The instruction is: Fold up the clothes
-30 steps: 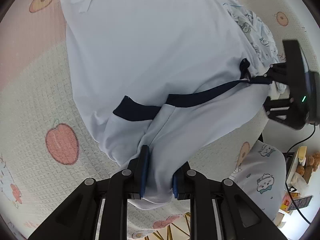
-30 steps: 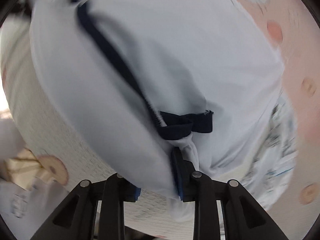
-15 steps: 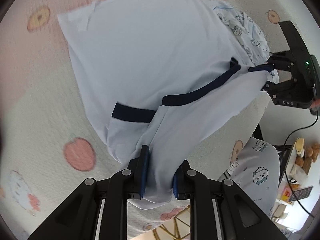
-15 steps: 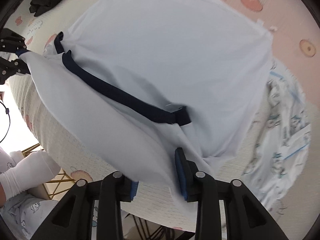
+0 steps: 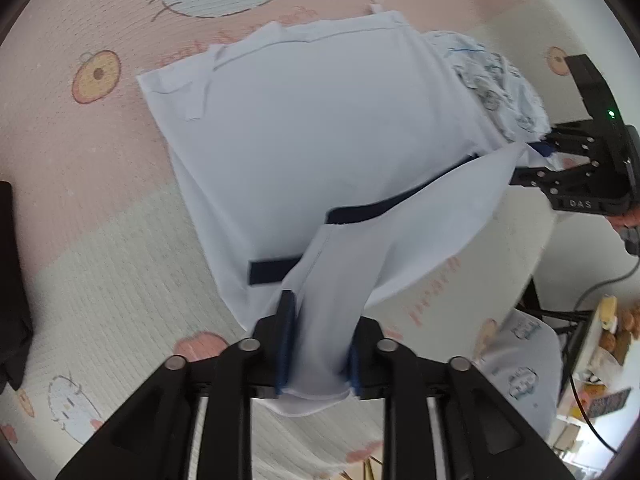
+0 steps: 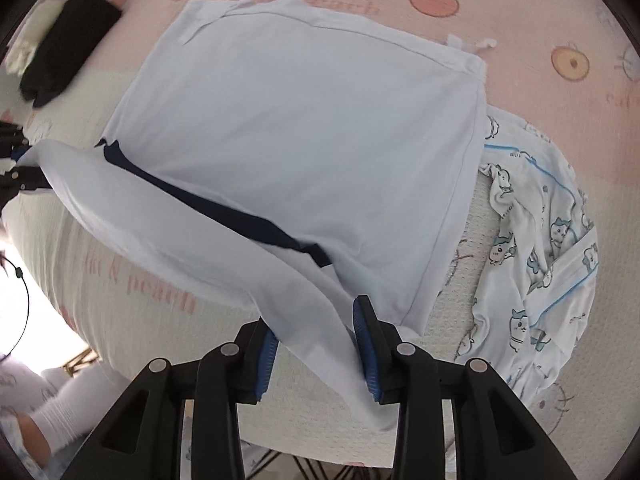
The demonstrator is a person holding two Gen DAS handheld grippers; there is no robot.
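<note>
Overhead, lifting pale blue cotton shirt [image 5: 320, 128] hem at six o'clock; left gripper [image 5: 318, 354] and right gripper [image 6: 316, 354] jaws opening, cloth between.

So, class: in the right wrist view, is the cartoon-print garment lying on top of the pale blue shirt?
No: the cartoon-print garment lies beside the pale blue shirt.

Garments: one pale blue shirt [image 6: 304, 128] with navy trim, one white cartoon-print garment [image 6: 536, 248], one black cloth bundle [image 6: 64, 48]. Grippers: two. Bedding: one pink-and-cream cartoon mat [image 5: 100, 208].
</note>
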